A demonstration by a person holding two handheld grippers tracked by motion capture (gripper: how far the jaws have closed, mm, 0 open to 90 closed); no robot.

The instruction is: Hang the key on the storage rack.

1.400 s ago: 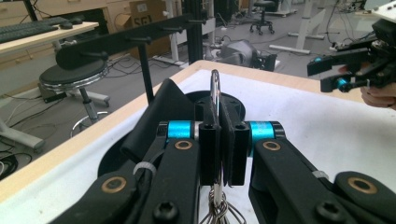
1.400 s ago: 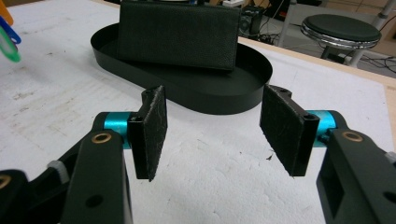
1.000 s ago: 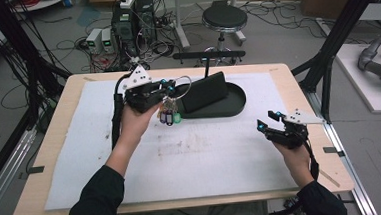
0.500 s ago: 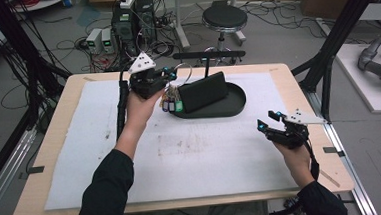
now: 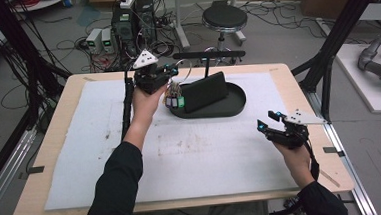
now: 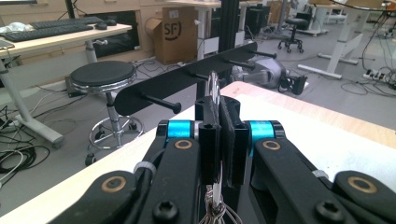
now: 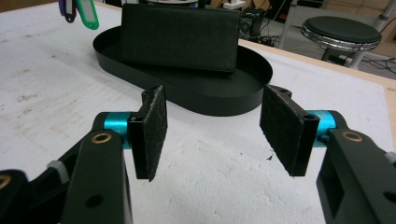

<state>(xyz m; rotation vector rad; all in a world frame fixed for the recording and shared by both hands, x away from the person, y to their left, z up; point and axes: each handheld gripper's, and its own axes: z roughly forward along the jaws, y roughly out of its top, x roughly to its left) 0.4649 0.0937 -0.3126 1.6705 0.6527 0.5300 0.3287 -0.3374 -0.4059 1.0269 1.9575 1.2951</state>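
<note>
the left gripper [image 5: 169, 86] sits in the upper centre-left of the high view, lifted off the table, its jaws pressed together on a metal key ring [image 6: 213, 93]; in the left gripper view the ring stands edge-on between the pads and twisted wire hangs below it at the bottom edge; from the ring a bunch of keys with coloured tags [image 5: 175, 99] dangles, purple and green tags showing, just beside the left end of the black oval tray [image 5: 236, 104]; beyond the jaws in the left gripper view runs a black rack with pegs [image 6: 187, 79], near the ring but whether it touches i cannot tell; a round black stool [image 6: 102, 74] stands on the floor behind it; the right gripper [image 5: 271, 125] is at the lower right of the high view, well apart from the tray, jaws wide apart and holding nothing; in the right gripper view its pads frame bare white mat [image 7: 224, 186], with the tray ahead and a black wallet [image 7: 180, 37] standing on its long edge, leaning back, inside the tray; the tags hang at the upper left of that view
</note>
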